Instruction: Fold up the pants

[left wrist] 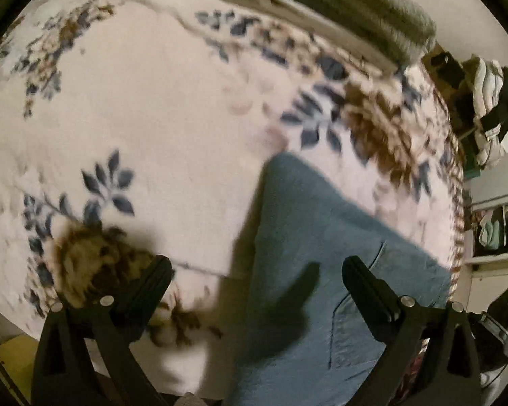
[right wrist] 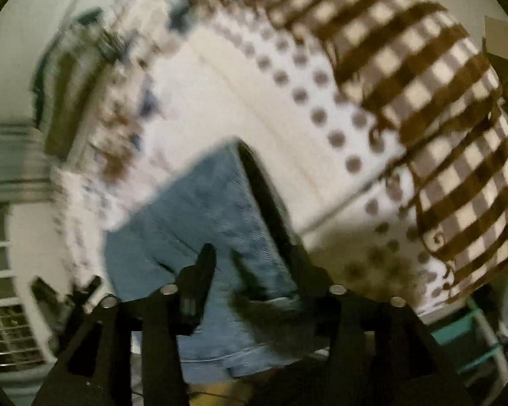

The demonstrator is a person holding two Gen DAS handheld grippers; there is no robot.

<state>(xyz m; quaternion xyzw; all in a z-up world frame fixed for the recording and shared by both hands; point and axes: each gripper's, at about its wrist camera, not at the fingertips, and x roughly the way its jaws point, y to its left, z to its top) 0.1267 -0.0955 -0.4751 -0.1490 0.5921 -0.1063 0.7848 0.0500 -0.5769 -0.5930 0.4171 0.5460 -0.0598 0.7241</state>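
Observation:
Blue denim pants (left wrist: 321, 253) lie folded on a floral bedspread (left wrist: 152, 118). My left gripper (left wrist: 257, 270) is open and empty, hovering above the pants' left edge; a stitched pocket shows near the right finger (left wrist: 365, 280). In the right wrist view the same pants (right wrist: 199, 209) lie below my right gripper (right wrist: 254, 253), which is open with one finger (right wrist: 203, 267) over the denim and the other at its right edge. Both views are blurred by motion.
A stack of folded towels (left wrist: 338, 10) lies at the far side of the bed. A brown checked blanket (right wrist: 423, 101) and a dotted sheet (right wrist: 288, 101) lie to the right of the pants. Shelves with clothes (left wrist: 491, 108) stand beyond the bed.

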